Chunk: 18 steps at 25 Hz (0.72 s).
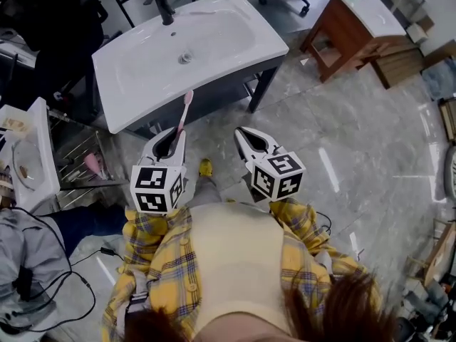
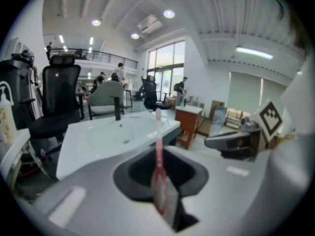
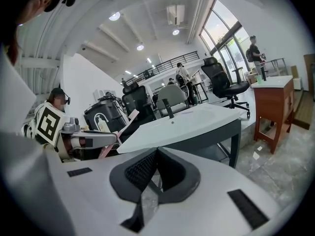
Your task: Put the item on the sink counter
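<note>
Head view: we log a pink toothbrush [image 1: 183, 116] clamped by its lower handle in the left gripper [image 1: 173, 137], bristle end pointing forward and up towards the white sink counter [image 1: 246, 55]; the brush tip reaches the counter's front edge in the picture, but we judge it to be above the floor rather than over the counter. The right gripper [image 1: 249, 137] is held alongside, well apart from the brush. Left gripper view: jaws clenched on the toothbrush [image 2: 159, 151], which stands nearly upright between them, most of its length free above the grip; the sink counter [image 2: 98, 144] lies ahead and lower, with a black faucet [image 2: 117, 113] at its far side. Right gripper view: right gripper [image 3: 150, 181] with jaws pressed together and nothing between them; the left gripper [image 3: 93, 140] and the pink brush [image 3: 118, 132] show at the left, near the counter's corner. Hazards, as we judge them: a release before the brush is over the counter would drop it on the floor; the long free end could strike the front edge and twist in the jaws; set down on the sloping basin rather than the flat rim, it may slide towards the drain [image 1: 185, 58]
</note>
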### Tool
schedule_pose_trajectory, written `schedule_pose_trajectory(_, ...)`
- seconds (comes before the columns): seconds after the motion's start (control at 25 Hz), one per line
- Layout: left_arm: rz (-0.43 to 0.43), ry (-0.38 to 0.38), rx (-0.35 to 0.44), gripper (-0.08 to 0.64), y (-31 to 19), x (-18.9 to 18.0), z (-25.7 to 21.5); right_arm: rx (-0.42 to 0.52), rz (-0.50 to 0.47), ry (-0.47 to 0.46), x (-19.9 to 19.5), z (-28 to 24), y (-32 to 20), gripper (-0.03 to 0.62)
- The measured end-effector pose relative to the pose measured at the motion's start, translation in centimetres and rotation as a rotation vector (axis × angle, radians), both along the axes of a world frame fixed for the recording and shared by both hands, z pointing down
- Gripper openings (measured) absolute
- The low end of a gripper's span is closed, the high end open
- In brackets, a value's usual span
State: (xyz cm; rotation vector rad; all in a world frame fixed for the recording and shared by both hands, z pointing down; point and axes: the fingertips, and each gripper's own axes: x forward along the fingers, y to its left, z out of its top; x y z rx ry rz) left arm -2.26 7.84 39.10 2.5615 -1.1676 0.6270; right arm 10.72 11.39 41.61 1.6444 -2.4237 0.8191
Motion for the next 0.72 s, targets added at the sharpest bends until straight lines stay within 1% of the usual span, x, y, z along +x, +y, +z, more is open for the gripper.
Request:
schedule_pose_trajectory(0.32, -0.001, 0.009, -0.020, 0.052, -5.9, -1.9, 0.2, -0.018, -0.007, 0.016, -1.9, -0.2, -5.8, 0.014)
schedule_pose_trajectory(0.72, 0.000, 0.018, -0.043, 0.052, -11.6, -3.8, 0.8, -0.036, -0.008, 0.030, -3.8, 0.1, -11.5, 0.014)
